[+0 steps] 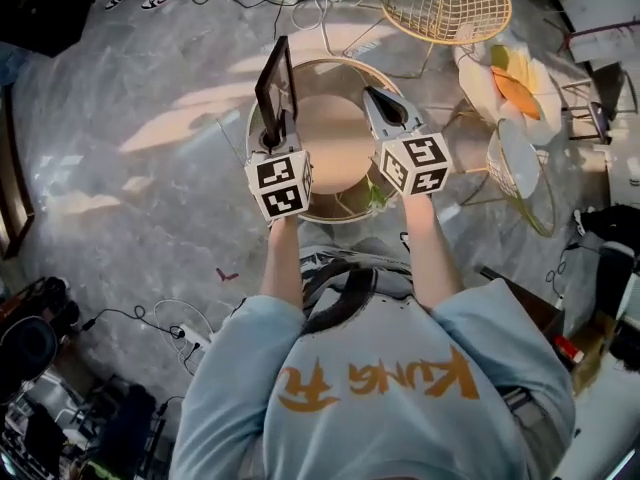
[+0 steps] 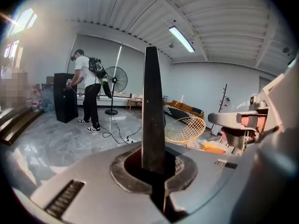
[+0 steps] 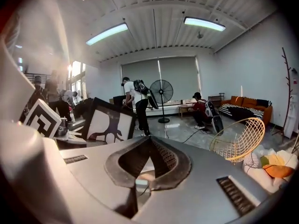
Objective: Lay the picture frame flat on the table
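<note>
**Head view.** The left gripper [image 1: 272, 136] has its fingers closed on the picture frame [image 1: 275, 80], low down. The frame stands up tall over the far left rim of the round worktop [image 1: 335, 128]. I cannot tell if it touches the top. The right gripper [image 1: 371, 94] is just beside it on the right, over the worktop, and it holds nothing. So the job is not done yet. I think the frame has to be tipped over, put down flat and let go. The worktop looks bare, so there is room for it. But the frame is close to the left rim. It may need to go more to the right, or a part could hang over the edge. A yellow wire chair [image 1: 447, 10] stands far off on the right, apart from the worktop.

**Left gripper view.** The frame [image 2: 152, 101] looks like a thin dark strip, seen edge on. It stands straight up between the fingers [image 2: 123, 177], and they pinch it tight. Far behind it there is open grey floor [image 2: 56, 143].

**Right gripper view.** The fingers [image 3: 175, 167] are closed tip to tip, with nothing between them. On the left the frame [image 3: 110, 122] shows its front, a white picture with a dark shape on it. The two grippers are near each other. I think the right one must keep out of the way when the frame tips down.
</note>
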Motion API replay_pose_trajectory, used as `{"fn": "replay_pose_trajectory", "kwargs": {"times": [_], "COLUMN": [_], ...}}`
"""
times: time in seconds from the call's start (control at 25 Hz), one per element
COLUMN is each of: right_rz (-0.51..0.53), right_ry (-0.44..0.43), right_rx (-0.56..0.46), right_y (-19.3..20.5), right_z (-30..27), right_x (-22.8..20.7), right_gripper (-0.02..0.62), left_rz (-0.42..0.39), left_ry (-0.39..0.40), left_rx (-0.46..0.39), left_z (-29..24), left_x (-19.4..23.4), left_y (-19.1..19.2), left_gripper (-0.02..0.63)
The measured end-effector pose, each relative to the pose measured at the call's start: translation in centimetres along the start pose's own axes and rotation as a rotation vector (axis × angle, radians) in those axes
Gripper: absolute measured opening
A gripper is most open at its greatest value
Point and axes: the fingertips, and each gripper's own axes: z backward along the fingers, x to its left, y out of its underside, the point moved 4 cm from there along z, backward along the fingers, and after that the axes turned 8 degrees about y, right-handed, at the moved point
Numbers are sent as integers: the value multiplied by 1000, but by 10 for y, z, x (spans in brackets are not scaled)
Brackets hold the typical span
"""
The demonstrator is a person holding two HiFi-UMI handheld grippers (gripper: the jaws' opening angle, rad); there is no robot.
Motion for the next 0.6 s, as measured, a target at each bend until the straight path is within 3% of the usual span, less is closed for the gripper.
{"fn": "replay_pose_trajectory", "kwargs": {"times": [0.2,0.36,0.6], "right_rz": [0,-46,-104], "right_ry": [53,85,67], "right_rx": [101,137,181], "right_y": [20,41,80], "right_z": [-9,-13,-31], "right_x": [-24,-40,-39], "right_gripper": [-2,-2,-2], "left_rz": [64,66,41], "left_ry": [65,99,117], "left_rx": [85,148,232], "left_z": [-40,-53,-50], "left_x": [-7,-15,-19], "left_y": [24,45,75], "left_gripper": [26,26,26]}}
